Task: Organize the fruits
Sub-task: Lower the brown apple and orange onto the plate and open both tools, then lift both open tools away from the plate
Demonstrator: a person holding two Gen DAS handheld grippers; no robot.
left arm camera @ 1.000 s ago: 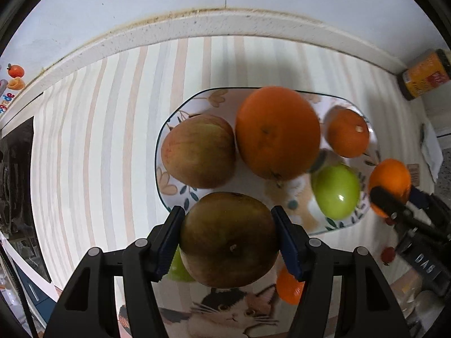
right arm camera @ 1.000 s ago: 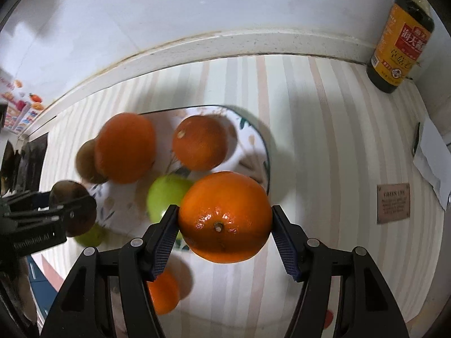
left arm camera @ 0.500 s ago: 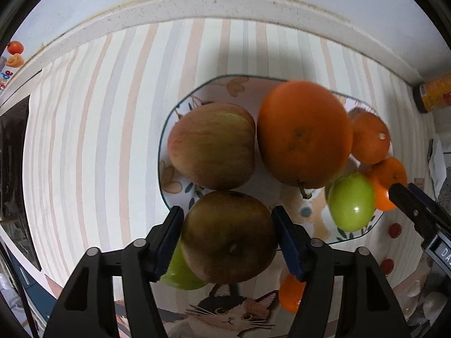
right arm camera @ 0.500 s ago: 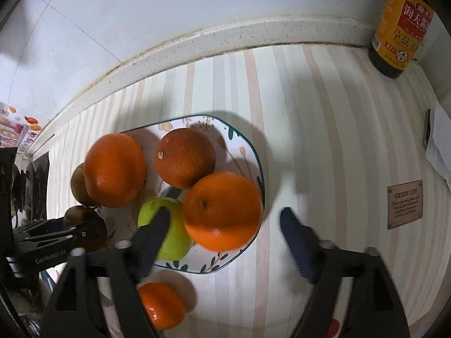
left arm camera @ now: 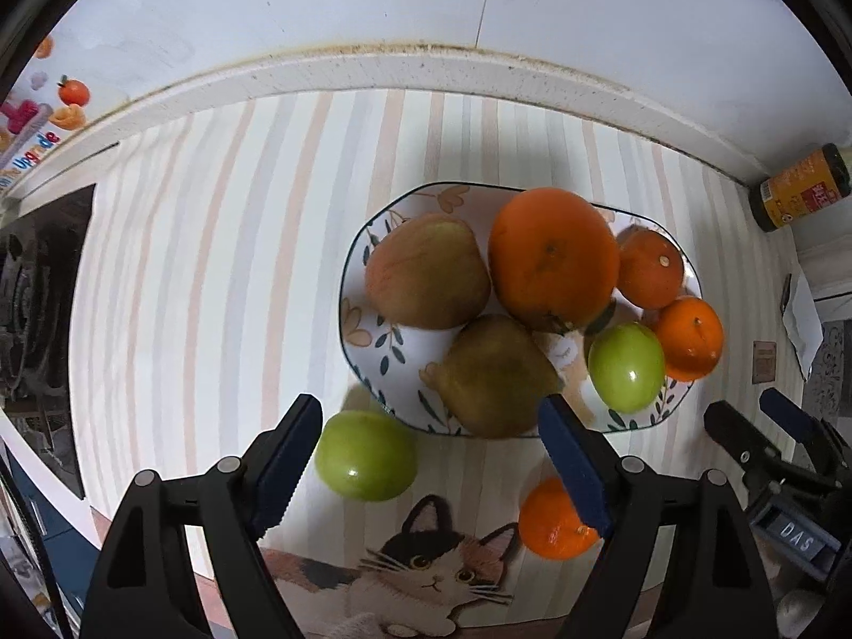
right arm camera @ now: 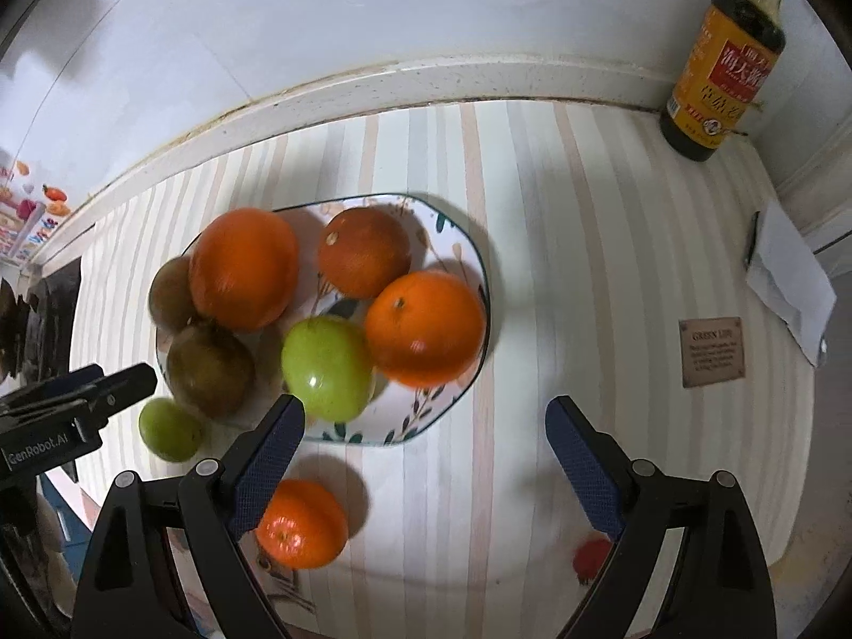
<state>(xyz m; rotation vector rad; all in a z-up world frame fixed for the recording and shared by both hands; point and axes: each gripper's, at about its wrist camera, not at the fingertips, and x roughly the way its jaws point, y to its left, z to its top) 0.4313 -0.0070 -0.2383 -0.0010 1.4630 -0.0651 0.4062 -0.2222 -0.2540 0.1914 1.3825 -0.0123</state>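
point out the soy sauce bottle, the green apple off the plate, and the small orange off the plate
soy sauce bottle (right arm camera: 720,69): right wrist view, on its label.
green apple off the plate (left arm camera: 365,455): left wrist view, centre of fruit.
small orange off the plate (right arm camera: 301,524): right wrist view, centre of fruit.

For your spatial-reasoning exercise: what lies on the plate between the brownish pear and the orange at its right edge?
A round green apple lies between the brownish pear and the orange on the floral plate; the right wrist view shows it best.

We hold two grippers. Left gripper (left arm camera: 431,455): fingers (left arm camera: 282,466) spread wide, nothing between them, blue pads facing inward. Right gripper (right arm camera: 426,455): fingers (right arm camera: 583,471) likewise spread wide and holding nothing. Each gripper shows at the edge of the other's view, both angled downward.
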